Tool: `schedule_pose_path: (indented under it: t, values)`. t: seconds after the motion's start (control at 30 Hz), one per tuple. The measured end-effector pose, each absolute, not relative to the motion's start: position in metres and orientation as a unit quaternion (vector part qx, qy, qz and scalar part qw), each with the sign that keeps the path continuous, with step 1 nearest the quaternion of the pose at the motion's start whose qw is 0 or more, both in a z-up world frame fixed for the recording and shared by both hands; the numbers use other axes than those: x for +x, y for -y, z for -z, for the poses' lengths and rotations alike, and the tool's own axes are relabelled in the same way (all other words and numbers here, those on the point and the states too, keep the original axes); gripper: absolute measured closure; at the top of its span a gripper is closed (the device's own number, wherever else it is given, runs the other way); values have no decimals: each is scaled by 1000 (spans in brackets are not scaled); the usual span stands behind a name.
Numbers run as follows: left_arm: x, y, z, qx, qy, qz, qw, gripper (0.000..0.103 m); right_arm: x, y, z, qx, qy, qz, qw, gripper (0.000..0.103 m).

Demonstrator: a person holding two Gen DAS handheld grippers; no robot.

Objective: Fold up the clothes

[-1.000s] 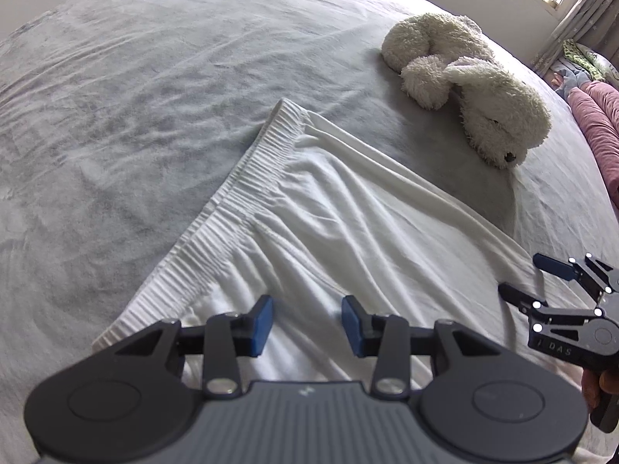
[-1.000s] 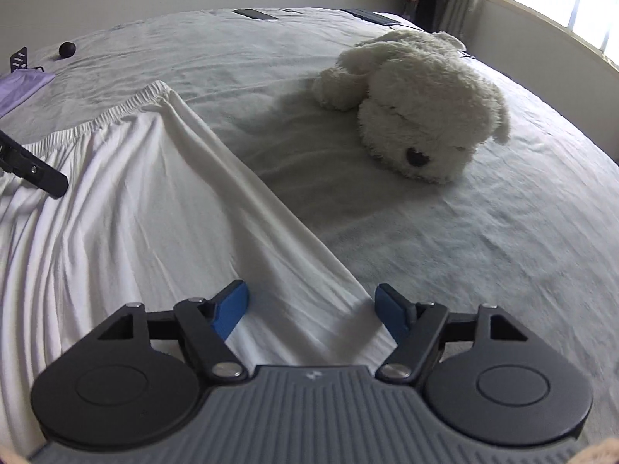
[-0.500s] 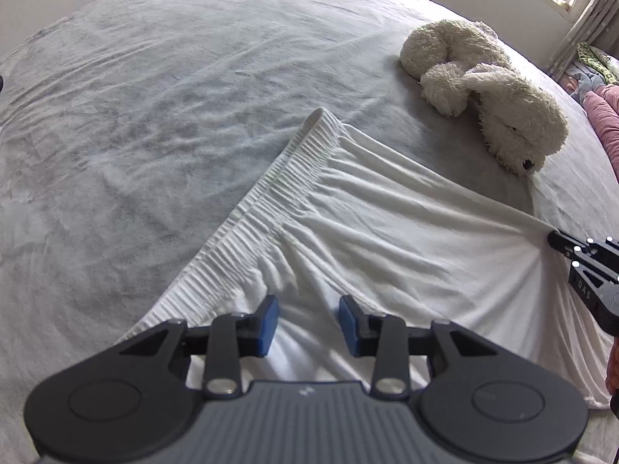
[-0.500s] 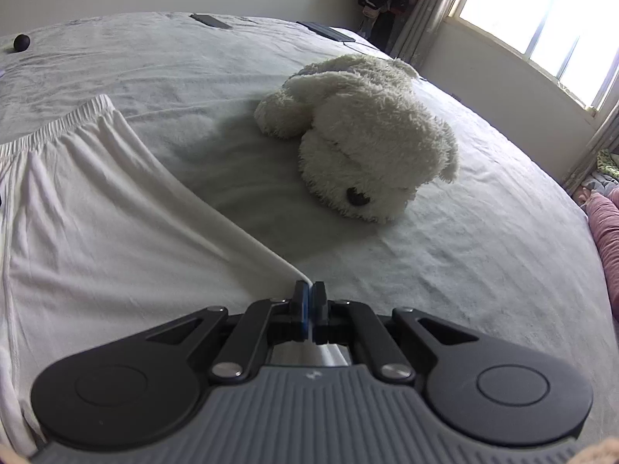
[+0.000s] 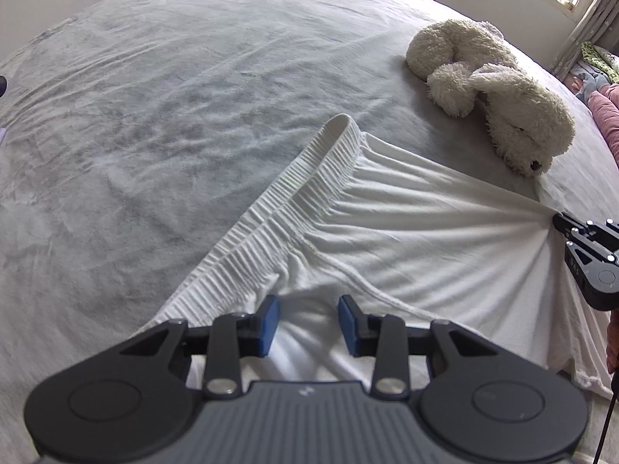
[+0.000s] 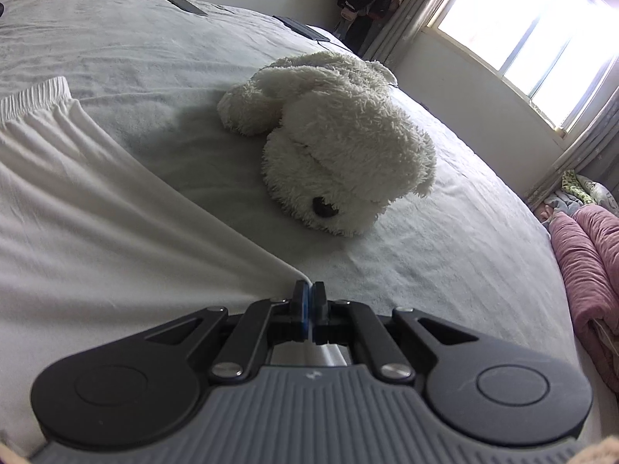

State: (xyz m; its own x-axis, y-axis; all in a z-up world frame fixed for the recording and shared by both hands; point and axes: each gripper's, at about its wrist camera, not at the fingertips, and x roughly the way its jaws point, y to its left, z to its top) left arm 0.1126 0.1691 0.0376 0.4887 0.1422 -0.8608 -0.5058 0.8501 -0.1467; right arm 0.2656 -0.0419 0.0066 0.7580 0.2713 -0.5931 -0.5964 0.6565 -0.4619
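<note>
Grey bedding (image 5: pixel 162 123) covers a wide bed that fills the left wrist view, with a white garment (image 5: pixel 406 239) spread flat across it, its ribbed elastic waistband (image 5: pixel 294 197) running diagonally toward the camera. Over the cloth hangs the left gripper (image 5: pixel 308 324), its blue-padded fingers spread apart with nothing between them. At the right edge the right gripper (image 5: pixel 559 221) pinches a corner of the garment, and folds fan out from that point. Beyond the fabric lies a cream plush dog (image 5: pixel 499 96).

From the right wrist view, the right gripper (image 6: pixel 308 301) has its fingers pressed together on the garment's (image 6: pixel 96 212) edge. Close ahead on the bedding (image 6: pixel 445 232) the plush dog (image 6: pixel 336 147) lies face down. A pink blanket (image 6: pixel 588 263) is bunched at the right, under a bright window (image 6: pixel 530 27).
</note>
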Motion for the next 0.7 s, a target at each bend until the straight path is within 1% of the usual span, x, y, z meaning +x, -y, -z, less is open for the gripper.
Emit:
schedule_pose_path:
  t: [0.2, 0.23, 0.27, 0.3, 0.33, 0.37, 0.5, 0.7]
  values:
    - [112, -173, -38, -203, -467, -192, 839, 66, 266, 39, 3, -339, -257, -243, 872, 101]
    - [112, -174, -39, -208, -466, -191, 839, 66, 264, 40, 2, -336, -254, -239, 875, 91]
    - [112, -175, -39, -213, -465, -190, 838, 66, 261, 41, 1, -334, -251, -235, 878, 79]
    - [112, -176, -40, -218, -465, -188, 837, 66, 259, 42, -1, -327, -249, -232, 882, 74]
    - [112, -177, -40, -222, -465, -187, 836, 66, 256, 46, -6, -312, -247, -233, 888, 66]
    - [111, -177, -40, -227, -464, -186, 836, 66, 253, 49, -10, -297, -246, -236, 892, 64]
    - [110, -181, -44, -239, -460, -185, 835, 66, 233, 58, -20, -258, -252, -256, 897, 64]
    - [112, -186, -43, -246, -460, -189, 832, 66, 191, 60, -20, -223, -279, -319, 878, 64]
